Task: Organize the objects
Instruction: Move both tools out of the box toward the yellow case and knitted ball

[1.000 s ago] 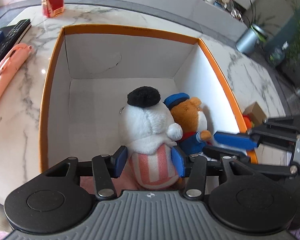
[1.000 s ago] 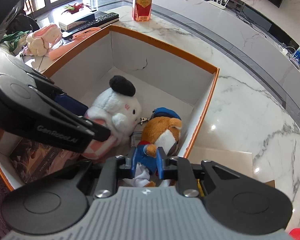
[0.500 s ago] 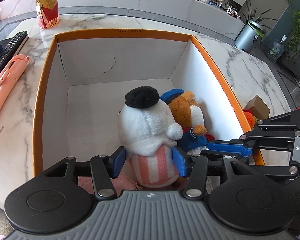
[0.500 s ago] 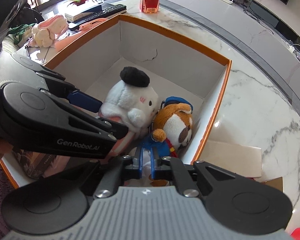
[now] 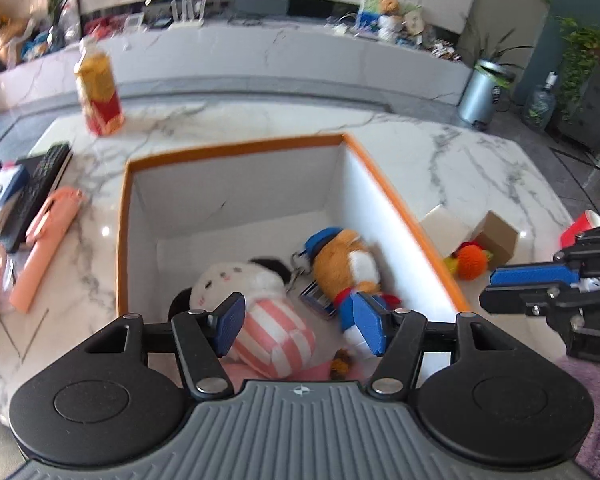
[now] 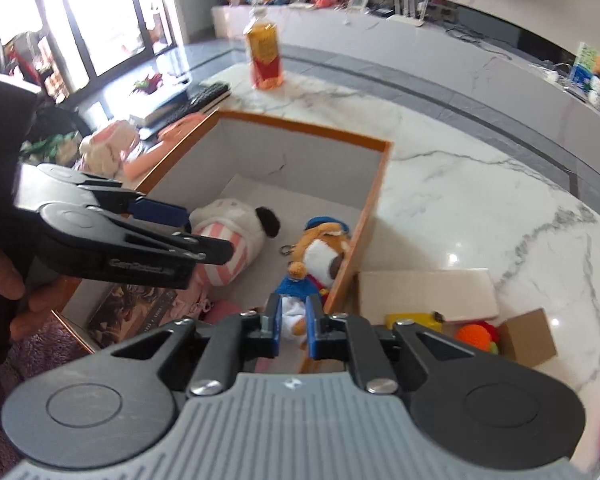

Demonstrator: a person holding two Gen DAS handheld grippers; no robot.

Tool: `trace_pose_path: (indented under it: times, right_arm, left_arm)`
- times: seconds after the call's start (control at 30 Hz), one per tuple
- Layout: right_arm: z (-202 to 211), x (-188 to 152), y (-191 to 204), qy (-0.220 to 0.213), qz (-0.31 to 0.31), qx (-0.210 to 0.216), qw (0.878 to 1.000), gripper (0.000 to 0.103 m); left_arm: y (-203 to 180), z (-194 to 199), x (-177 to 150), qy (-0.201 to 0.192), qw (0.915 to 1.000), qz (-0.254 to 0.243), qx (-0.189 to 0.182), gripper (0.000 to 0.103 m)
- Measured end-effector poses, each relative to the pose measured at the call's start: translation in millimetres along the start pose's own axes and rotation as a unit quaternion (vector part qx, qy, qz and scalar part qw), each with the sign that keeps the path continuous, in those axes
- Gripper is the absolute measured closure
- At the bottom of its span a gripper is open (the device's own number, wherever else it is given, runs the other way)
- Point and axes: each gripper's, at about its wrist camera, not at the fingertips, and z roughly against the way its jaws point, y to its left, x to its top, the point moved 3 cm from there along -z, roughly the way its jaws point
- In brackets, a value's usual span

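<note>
Surface: table [image 5: 440,152], glossy white marble with grey veins; purple fuzzy fabric at near edge.
Room: living room, long white low cabinet behind, potted plants, windows at left in right wrist view.
Box: 1 open box [image 5: 236,148], rectangular, orange rim, white inside walls, on table.
Plush count: 2 inside box, side by side, both lying down. White plush [image 5: 240,284], fluffy, black hat, pink-striped outfit. Bear [image 5: 340,260], orange fur, blue cap and clothes, by right wall.
Other in box: 1 book [image 6: 128,304], flat at near corner.
Table items: 1 bottle [image 5: 98,96], amber drink, red-yellow label; 1 remote [image 5: 36,192], black; 1 pink tool [image 5: 48,248], long, plastic; 2 small cartons [image 5: 496,236] and 1 orange toy [image 5: 474,260] right of box.
Left gripper [image 5: 300,320]: fingers wide apart, just been opening, above white plush, nothing gripped.
Right gripper [image 6: 294,330]: fingers narrowly apart, just been opening; bear's white feet seen between them, pads not pressing, nothing held.
</note>
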Motion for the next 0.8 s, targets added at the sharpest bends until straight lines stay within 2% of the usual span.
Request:
trace_pose_path:
  times: [0.17,0.3,0.4,0.5,0.57,0.63,0.8]
  right_arm:
    - [27.6,-18.4,-35.5,-0.024,-0.046,-0.033,0.998,0.088]
    - [35.1,-41.2,-64.8,-0.027,-0.092,-0.053,0.994,0.087]
    - [33.6,-59.0,-80.0,-0.026,-0.112,-0.064,0.991,0.081]
    - [27.8,-72.8,-91.3,-0.023,-0.124,-0.074,0.989,0.079]
    - [24.0,-79.1,-101.7,-0.022,-0.132,-0.077,0.988,0.075]
    - [19.6,-82.3,-111.2,-0.024,-0.133,-0.082,0.987,0.067]
    - [5.1,-83.7,-133.1,-0.023,-0.145,-0.077,0.986,0.064]
  left_arm:
    - [-42.5,18.7,7.6,-0.032,0.9962,-0.067,-0.047,0.033]
    - [-85.0,16.7,9.5,-0.036,0.9866,-0.142,-0.072,0.033]
    - [-111.5,2.2,8.1,-0.021,0.9790,-0.185,-0.083,0.033]
    - [-132.1,-19.3,5.9,0.000,0.9709,-0.223,-0.088,0.034]
    - [-142.4,-36.0,6.3,0.016,0.9664,-0.242,-0.084,0.034]
    - [-150.6,-52.8,6.2,0.032,0.9610,-0.262,-0.081,0.034]
    - [-160.4,-91.4,6.3,0.069,0.9495,-0.301,-0.058,0.034]
